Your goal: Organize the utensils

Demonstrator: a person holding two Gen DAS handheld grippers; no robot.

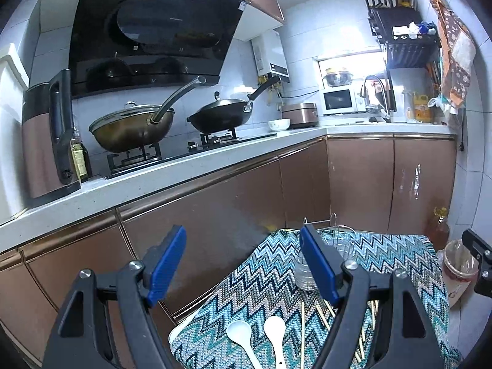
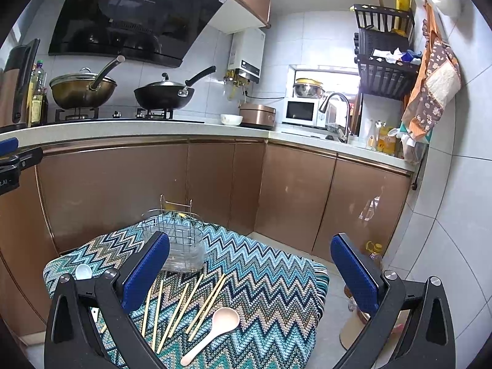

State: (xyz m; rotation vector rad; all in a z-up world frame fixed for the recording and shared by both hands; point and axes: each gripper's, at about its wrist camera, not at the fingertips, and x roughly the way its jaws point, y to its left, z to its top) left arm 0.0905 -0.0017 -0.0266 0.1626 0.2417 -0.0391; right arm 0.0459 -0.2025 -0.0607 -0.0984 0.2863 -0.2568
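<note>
A see-through wire-and-plastic utensil holder (image 2: 180, 240) stands upright at the far end of a small table covered with a teal, white and brown zigzag-knit cloth (image 2: 270, 276). From the holder, at about 6 o'clock in the right wrist view, several thin pale wooden chopsticks (image 2: 184, 307) lie loose and fanned on the cloth, not touching the holder. Just beside them at 5 o'clock lies a beige plastic rice spoon (image 2: 215, 329), bowl up, its handle pointing toward the camera. A small white plastic spoon (image 2: 83, 271) rests near the cloth's 9 o'clock edge, partly hidden behind the gripper frame. In the left wrist view, two white spoons (image 1: 255, 338) lie side by side on the cloth, with chopsticks to their 3 o'clock.

The right gripper (image 2: 249, 273) hangs above the cloth with its blue-padded fingers spread wide and nothing between them. The left gripper (image 1: 243, 267) is likewise spread wide and empty, its right finger overlapping the holder in view.

Beyond the table run brown cabinet doors (image 2: 123, 184) under a white countertop (image 2: 138, 129), where a brass-coloured lidded wok (image 2: 83, 89) and a black wok (image 2: 164, 93) sit on a gas hob at 11 o'clock.
</note>
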